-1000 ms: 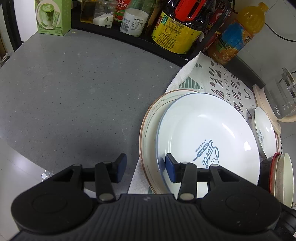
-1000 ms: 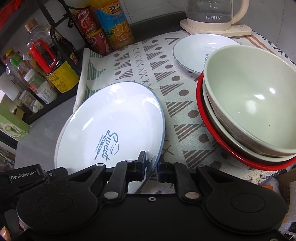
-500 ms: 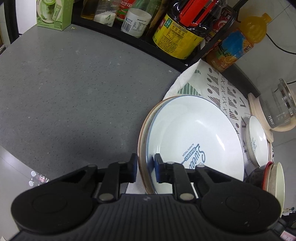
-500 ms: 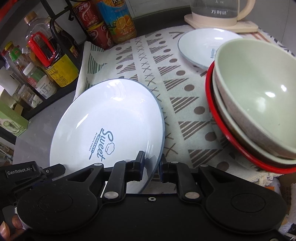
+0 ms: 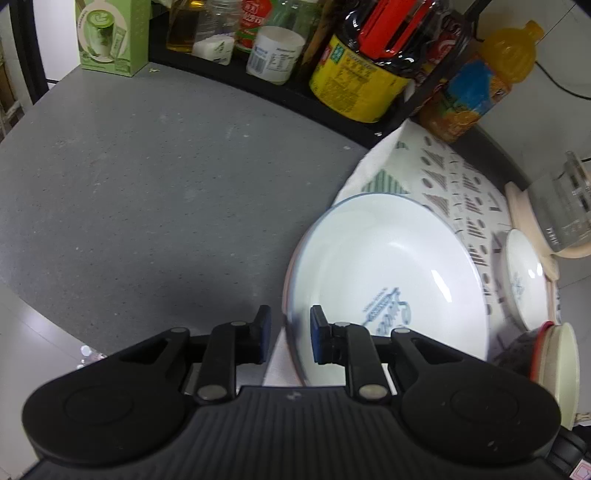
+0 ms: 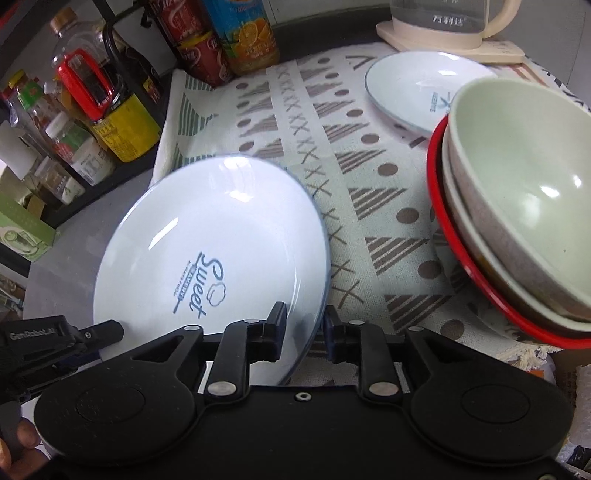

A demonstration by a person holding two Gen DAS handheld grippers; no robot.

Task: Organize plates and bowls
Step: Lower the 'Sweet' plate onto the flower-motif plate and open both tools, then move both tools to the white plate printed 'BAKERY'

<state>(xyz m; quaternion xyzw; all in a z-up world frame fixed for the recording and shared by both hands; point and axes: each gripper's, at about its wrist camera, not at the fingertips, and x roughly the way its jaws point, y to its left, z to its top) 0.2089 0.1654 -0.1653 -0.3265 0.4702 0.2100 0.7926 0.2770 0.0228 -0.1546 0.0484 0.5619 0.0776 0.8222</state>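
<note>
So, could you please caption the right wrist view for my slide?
Right gripper straddles the rim of the Sweet plate, jaws just opening, beside stacked bowls on patterned cloth.

Bright overhead light glints in streaks off the glossy white blue-rimmed plate [image 6: 221, 236], its rim smeared with motion blur. A soft shadow darkens the speckled grey worktop [image 5: 147, 177] at lower centre of the frame. Fisheye bending curves every edge.

Grey speckled countertop [image 5: 155, 192]; patterned cloth [image 6: 369, 192]; green carton [image 5: 110, 35]; yellow-labelled dark bottle [image 5: 364, 70]; orange juice bottle [image 5: 480, 85]; glass kettle [image 6: 448, 16] on cream base.
</note>
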